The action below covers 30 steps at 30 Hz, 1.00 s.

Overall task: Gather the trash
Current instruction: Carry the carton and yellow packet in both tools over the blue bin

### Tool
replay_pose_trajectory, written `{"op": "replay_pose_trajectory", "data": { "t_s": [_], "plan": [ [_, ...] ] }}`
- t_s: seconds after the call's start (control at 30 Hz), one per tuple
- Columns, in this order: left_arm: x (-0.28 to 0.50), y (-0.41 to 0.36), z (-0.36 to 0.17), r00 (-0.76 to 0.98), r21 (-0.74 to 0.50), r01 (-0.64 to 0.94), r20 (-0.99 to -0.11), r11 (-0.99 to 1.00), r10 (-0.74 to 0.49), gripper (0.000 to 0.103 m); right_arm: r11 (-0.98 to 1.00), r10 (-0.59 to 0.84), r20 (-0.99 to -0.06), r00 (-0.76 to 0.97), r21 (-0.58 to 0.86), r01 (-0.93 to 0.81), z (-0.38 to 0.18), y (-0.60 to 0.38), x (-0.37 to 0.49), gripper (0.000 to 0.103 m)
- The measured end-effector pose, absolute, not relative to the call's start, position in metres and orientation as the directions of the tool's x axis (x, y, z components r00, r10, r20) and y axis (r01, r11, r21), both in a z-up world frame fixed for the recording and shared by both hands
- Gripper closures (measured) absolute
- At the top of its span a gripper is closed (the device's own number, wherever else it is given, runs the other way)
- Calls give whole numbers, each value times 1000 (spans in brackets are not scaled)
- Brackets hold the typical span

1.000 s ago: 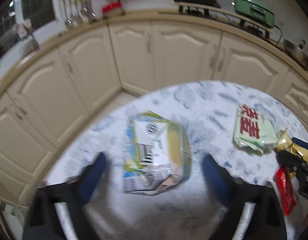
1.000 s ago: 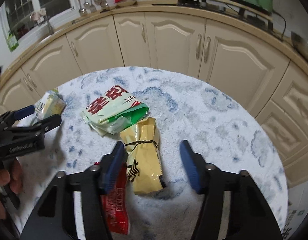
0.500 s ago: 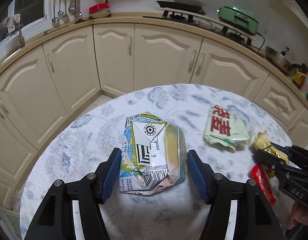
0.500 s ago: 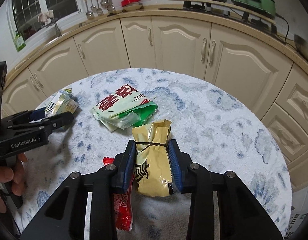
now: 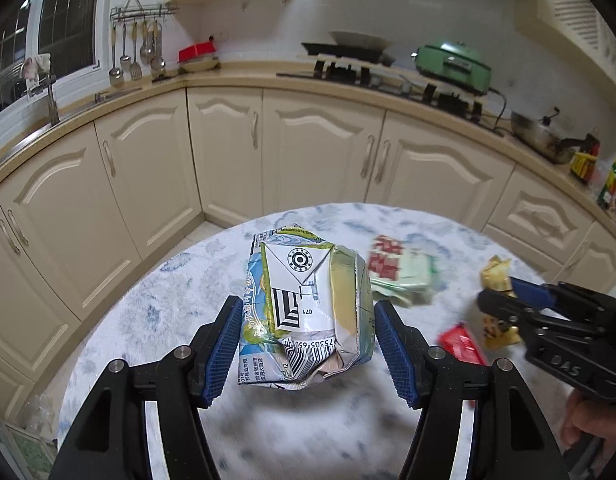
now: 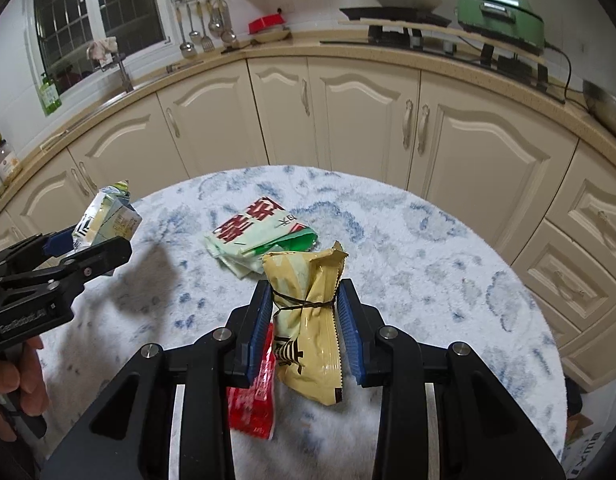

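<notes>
The crushed carton (image 5: 306, 308) is sitting pinched between the pads of the left gripper (image 5: 308, 344) and seems lifted off the round counter (image 6: 447, 248), its long axis running straight away from the gripper, folded top pointing toward the cabinets. To the carton's right, the right gripper (image 6: 306, 328) is clamping the tied yellow wrapper (image 6: 308, 320), which is pointing the same way. Two pieces are thus in hand; the green-and-white packet (image 6: 256, 236) and the red wrapper (image 6: 254, 400) beside the yellow one are still lying on the counter, and no bin is showing.
</notes>
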<state>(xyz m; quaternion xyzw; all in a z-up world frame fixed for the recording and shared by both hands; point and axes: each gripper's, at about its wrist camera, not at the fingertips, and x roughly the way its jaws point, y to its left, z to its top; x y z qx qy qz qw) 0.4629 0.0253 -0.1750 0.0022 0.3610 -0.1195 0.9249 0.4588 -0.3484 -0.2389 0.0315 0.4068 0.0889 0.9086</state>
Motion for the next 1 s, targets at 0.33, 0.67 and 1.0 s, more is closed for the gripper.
{"op": "replay_pose_trajectory", "data": {
  "t_s": [0.33, 0.67, 1.0],
  "plan": [
    [377, 10, -138, 759, -85, 255, -599, 963, -254, 42, 979, 203, -683, 702, 146, -141, -207, -356, 407, 69],
    [261, -12, -106, 804, -80, 314, -507, 946, -310, 42, 979, 199, -611, 766, 160, -126, -166, -382, 347, 69],
    [181, -43, -96, 801, -102, 398, -447, 912, -399, 42, 980, 176, -533, 828, 176, -95, -135, -421, 290, 69]
  ]
}}
